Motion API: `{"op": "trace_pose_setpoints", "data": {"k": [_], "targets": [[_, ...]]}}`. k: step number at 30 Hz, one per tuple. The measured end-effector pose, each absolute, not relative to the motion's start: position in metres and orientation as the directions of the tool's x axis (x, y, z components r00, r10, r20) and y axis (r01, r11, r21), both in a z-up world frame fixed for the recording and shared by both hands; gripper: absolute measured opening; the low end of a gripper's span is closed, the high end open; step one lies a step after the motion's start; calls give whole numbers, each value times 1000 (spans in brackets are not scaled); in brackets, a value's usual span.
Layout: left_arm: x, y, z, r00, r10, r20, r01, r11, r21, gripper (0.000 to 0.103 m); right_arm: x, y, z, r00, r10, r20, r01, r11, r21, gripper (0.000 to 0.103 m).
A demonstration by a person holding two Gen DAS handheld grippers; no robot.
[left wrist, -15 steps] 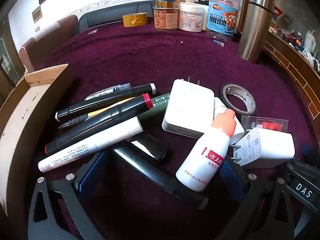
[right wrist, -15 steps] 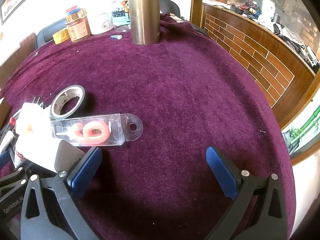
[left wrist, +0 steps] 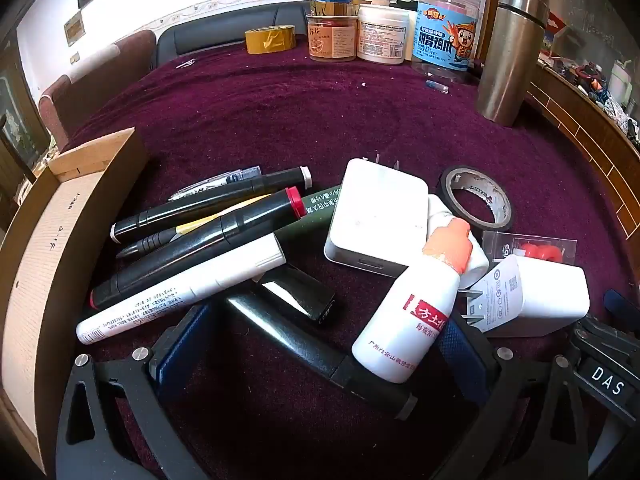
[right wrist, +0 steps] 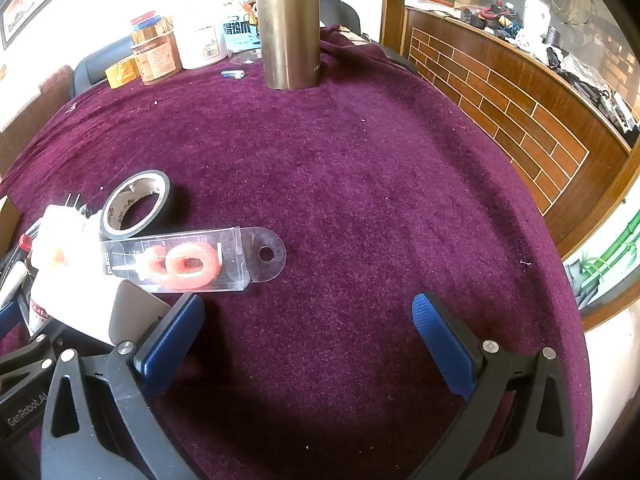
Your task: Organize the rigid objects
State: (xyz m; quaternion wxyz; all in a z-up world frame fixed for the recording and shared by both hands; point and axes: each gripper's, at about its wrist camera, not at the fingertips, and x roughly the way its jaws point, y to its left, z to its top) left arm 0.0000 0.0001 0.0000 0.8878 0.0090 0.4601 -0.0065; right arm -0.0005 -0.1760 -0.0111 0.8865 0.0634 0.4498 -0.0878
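My left gripper (left wrist: 320, 344) stands wide open around the glossy black cylindrical marker (left wrist: 320, 354); my right gripper (right wrist: 308, 340), equally wide, holds nothing above maroon cloth (right wrist: 360, 168).

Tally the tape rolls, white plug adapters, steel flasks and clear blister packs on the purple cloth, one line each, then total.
Tape rolls: 2 (black tape roll, yellow tape roll)
White plug adapters: 2 (flat adapter, labelled adapter)
Steel flask: 1
Clear blister pack: 1
Total: 6
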Motion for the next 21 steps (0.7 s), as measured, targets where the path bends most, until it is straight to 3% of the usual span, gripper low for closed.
{"op": "trace_pose_setpoints", "data": {"k": [17,21], "targets": [[0,1,0,578,-2,-816,20,1000,11,102,-1,-179,-9,579,-95,-810,210,977,36,103],[3,3,2,529,-57,-847,109,994,1,101,-4,-185,-7,569,-32,-822,134,990,54,103]]}}
